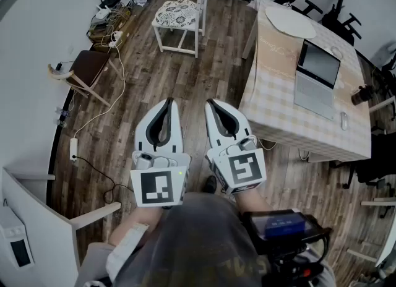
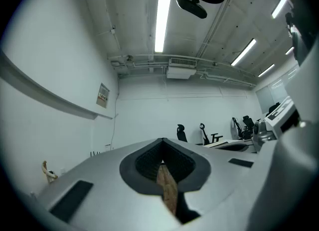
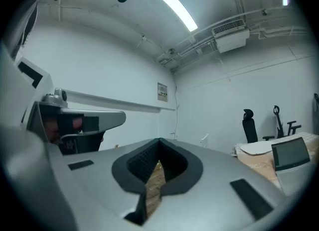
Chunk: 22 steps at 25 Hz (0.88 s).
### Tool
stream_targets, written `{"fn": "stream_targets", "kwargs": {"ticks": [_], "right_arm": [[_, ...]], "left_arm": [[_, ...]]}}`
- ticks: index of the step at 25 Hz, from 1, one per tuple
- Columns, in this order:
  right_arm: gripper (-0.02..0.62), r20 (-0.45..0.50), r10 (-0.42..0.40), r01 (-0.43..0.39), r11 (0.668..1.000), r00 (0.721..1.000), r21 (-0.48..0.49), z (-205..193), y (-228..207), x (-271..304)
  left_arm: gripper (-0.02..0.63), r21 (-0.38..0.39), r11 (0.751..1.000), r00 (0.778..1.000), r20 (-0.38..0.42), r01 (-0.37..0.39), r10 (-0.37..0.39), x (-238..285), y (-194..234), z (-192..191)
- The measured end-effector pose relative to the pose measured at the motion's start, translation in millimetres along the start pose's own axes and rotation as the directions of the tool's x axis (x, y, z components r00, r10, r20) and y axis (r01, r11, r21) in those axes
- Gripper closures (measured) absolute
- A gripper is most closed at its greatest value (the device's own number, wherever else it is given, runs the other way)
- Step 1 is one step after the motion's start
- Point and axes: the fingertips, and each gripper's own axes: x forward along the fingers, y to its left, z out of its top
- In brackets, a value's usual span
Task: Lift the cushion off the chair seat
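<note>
The cushion (image 1: 176, 12), white with a dark floral print, lies on the seat of a white wooden chair (image 1: 199, 7) at the far side of the room. Both grippers are held level close to my body, far short of the chair. The left gripper (image 1: 171, 101) is shut with nothing in it, its tips meeting over the wooden floor (image 2: 162, 143). Beside it, the right gripper (image 1: 211, 102) is also shut and empty (image 3: 159, 140). Neither gripper view shows the cushion.
A table with a checked cloth (image 1: 278, 94) stands at the right, bearing a laptop (image 1: 315, 78) and a round white mat (image 1: 291, 21). A brown chair (image 1: 88, 67) and a shelf of routers (image 1: 110, 23) line the left wall. Cables (image 1: 108, 109) run over the floor.
</note>
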Motion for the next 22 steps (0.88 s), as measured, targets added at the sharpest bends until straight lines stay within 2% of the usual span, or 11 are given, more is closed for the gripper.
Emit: {"fn": "stream_targets", "kwargs": {"ticks": [4,8,16,22], "right_arm": [[0.592,-0.035,-0.007,0.007,1.000,0.999,0.002,-3,-6,-6],[0.592,-0.016,-0.004,0.005,1.000,1.000,0.013,-1,-15,-7],[0.592,0.009,0.081,-0.081,0.996,0.997,0.037,-8,-24,-14],[0.592,0.008,0.112,-0.112,0.992,0.994,0.052,-15,-28,-8]], "left_arm": [[0.600,0.000,1.000,1.000,0.000,-0.001,0.001,1,-8,-1],[0.600,0.004,1.000,1.000,-0.002,-0.008,0.008,5,-16,-2],[0.600,0.001,0.999,0.999,0.002,-0.053,0.053,13,-31,-5],[0.600,0.019,0.997,0.997,-0.016,-0.079,0.079,12,-36,-12]]}}
